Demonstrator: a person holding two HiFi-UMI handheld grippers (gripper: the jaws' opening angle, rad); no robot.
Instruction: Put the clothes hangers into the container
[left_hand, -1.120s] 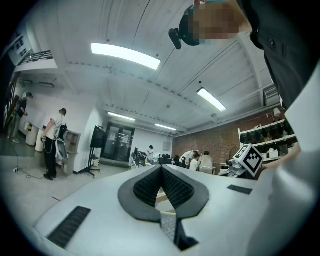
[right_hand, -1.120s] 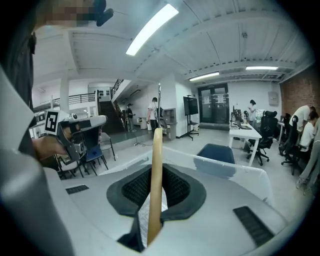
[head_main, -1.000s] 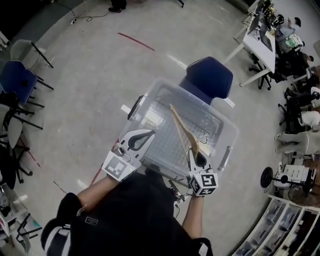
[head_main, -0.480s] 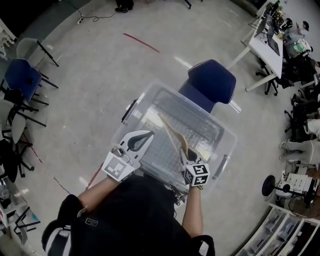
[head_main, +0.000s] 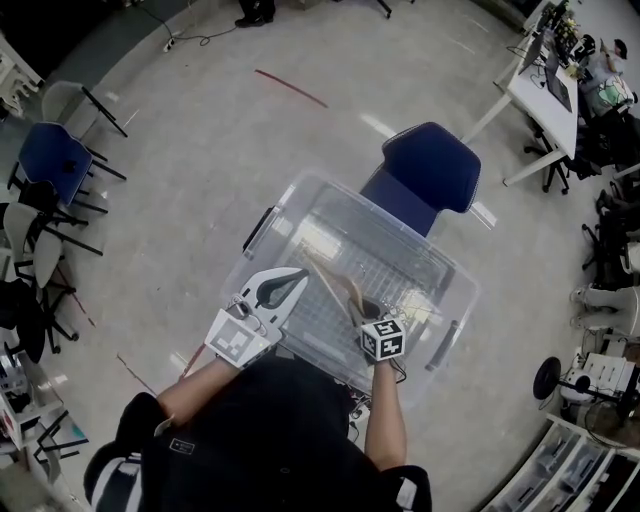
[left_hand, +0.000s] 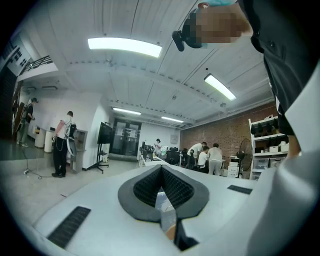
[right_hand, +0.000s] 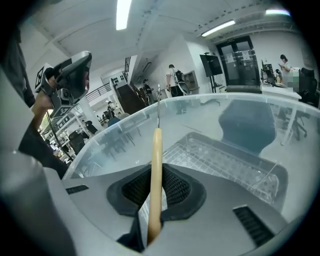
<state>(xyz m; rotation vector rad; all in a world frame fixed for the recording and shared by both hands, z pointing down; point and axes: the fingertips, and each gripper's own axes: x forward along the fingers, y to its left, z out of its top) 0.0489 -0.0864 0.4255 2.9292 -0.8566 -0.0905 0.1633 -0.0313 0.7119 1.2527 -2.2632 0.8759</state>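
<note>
A wooden clothes hanger (head_main: 335, 283) with a metal hook slants over the inside of the clear plastic container (head_main: 330, 185). My right gripper (head_main: 368, 314) is shut on the hanger's near end, just inside the container's near wall. In the right gripper view the wooden hanger (right_hand: 156, 185) runs up between the dark pads, its hook (right_hand: 158, 107) pointing away over the container's ribbed floor (right_hand: 225, 165). My left gripper (head_main: 300, 274) hovers at the container's near left rim, shut and with nothing in it. The left gripper (left_hand: 161, 171) points out into the room.
The container rests on a blue chair (head_main: 432, 165). More chairs (head_main: 55, 160) stand at the left. Desks (head_main: 535, 85) with seated people line the right side. A red tape strip (head_main: 290, 88) marks the grey floor beyond.
My right gripper has carried the hanger leftward and down, deeper into the container. The left gripper has stayed where it was.
</note>
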